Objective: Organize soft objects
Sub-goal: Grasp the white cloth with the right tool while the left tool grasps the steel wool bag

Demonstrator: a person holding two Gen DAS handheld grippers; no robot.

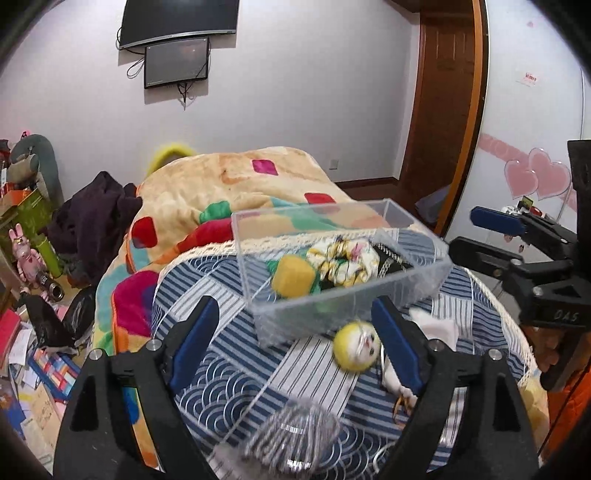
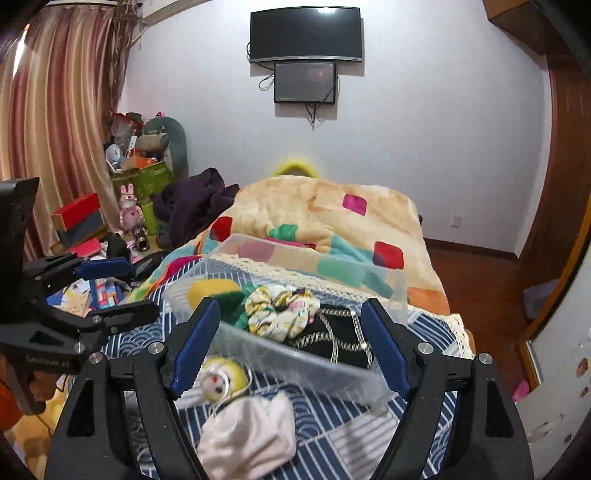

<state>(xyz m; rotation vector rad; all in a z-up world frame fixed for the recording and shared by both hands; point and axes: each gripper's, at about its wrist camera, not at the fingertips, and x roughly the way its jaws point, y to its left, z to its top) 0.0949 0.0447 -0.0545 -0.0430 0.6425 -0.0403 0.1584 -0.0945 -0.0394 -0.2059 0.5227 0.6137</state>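
Note:
A clear plastic box (image 1: 424, 275) (image 2: 397, 295) stands on a blue patterned cloth (image 1: 229, 373) (image 2: 436, 413). In it lie a yellow-green sponge (image 1: 293, 275) (image 2: 212, 290), a floral scrunchie (image 1: 341, 264) (image 2: 280, 312) and a black item with a chain (image 2: 340, 334). In front of the box lie a yellow-headed doll (image 1: 356, 345) (image 2: 223, 378), a white cloth (image 2: 251, 435) (image 1: 439, 326) and a grey tassel (image 1: 291, 437). My left gripper (image 1: 295, 341) (image 2: 110, 291) is open above the cloth, empty. My right gripper (image 2: 291, 345) (image 1: 480, 236) is open near the box, empty.
A colourful blanket (image 1: 207, 192) (image 2: 317, 206) lies behind the box. A dark garment (image 1: 92, 214) (image 2: 192, 203) and cluttered boxes and toys (image 1: 26, 236) (image 2: 129, 177) fill the left. Two screens (image 2: 304, 33) hang on the wall. A wooden door (image 1: 447, 92) stands at the right.

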